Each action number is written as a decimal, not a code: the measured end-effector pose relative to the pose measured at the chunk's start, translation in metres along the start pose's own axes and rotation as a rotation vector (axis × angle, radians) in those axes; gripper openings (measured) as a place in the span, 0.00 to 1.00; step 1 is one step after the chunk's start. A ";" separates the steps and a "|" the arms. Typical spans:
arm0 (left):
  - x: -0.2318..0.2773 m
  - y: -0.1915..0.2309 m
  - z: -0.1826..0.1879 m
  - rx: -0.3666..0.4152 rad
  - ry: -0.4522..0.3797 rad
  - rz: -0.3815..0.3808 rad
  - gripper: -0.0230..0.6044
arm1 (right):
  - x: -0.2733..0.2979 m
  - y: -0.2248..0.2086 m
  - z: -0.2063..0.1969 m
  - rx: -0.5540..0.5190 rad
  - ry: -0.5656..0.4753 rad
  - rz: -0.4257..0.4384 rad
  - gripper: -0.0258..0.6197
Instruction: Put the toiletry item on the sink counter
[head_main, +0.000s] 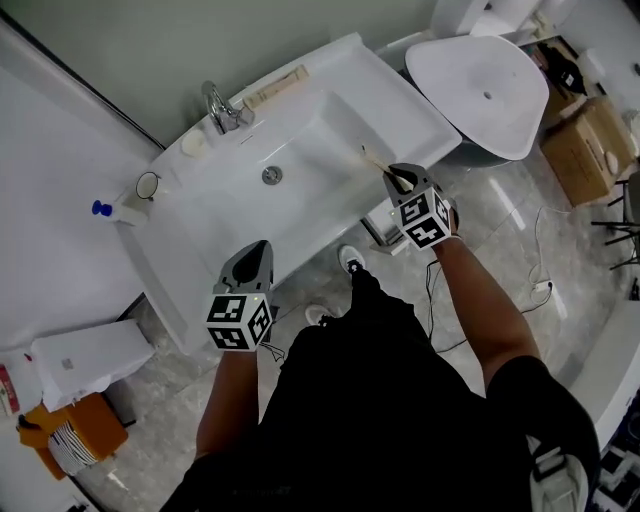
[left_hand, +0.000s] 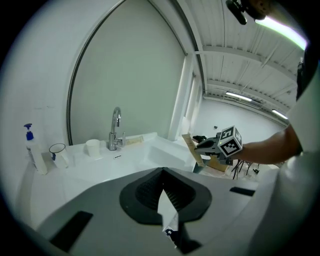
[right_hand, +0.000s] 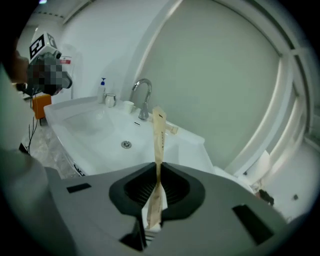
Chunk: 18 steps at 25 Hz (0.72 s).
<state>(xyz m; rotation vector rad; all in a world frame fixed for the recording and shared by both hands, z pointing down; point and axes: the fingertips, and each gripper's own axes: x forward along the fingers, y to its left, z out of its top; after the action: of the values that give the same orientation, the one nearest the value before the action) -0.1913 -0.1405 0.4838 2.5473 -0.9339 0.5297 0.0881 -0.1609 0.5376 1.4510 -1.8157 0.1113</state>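
Note:
My right gripper (head_main: 398, 178) is shut on a long tan paper-wrapped packet (head_main: 375, 162), which sticks up past the jaws (right_hand: 159, 135) over the front right rim of the white sink counter (head_main: 400, 110). From the left gripper view the same packet (left_hand: 190, 150) shows tilted in the right gripper (left_hand: 215, 145). My left gripper (head_main: 252, 255) hangs in front of the counter's front edge, jaws closed on a thin white sachet (left_hand: 167, 210). A second tan packet (head_main: 275, 88) lies at the back of the counter beside the faucet (head_main: 222, 108).
On the counter's left stand a white cup (head_main: 192, 142), a glass mug (head_main: 148, 185) and a blue-topped pump bottle (head_main: 115, 210). A white oval fixture (head_main: 480, 85) sits to the right, with cardboard boxes (head_main: 585, 145) beyond it. A white box (head_main: 90, 360) lies on the floor at the left.

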 end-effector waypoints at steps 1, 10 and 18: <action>0.003 -0.004 -0.001 0.005 0.003 -0.011 0.03 | -0.003 -0.002 -0.012 0.045 0.013 -0.008 0.08; 0.024 -0.015 0.002 0.027 0.031 -0.049 0.03 | -0.025 -0.022 -0.124 0.556 0.079 -0.070 0.08; 0.045 -0.024 0.010 0.039 0.057 -0.060 0.03 | -0.018 -0.013 -0.218 1.228 0.108 -0.076 0.08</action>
<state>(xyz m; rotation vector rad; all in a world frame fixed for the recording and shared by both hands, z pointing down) -0.1412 -0.1519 0.4911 2.5716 -0.8328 0.6060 0.2132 -0.0386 0.6705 2.2125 -1.5963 1.4275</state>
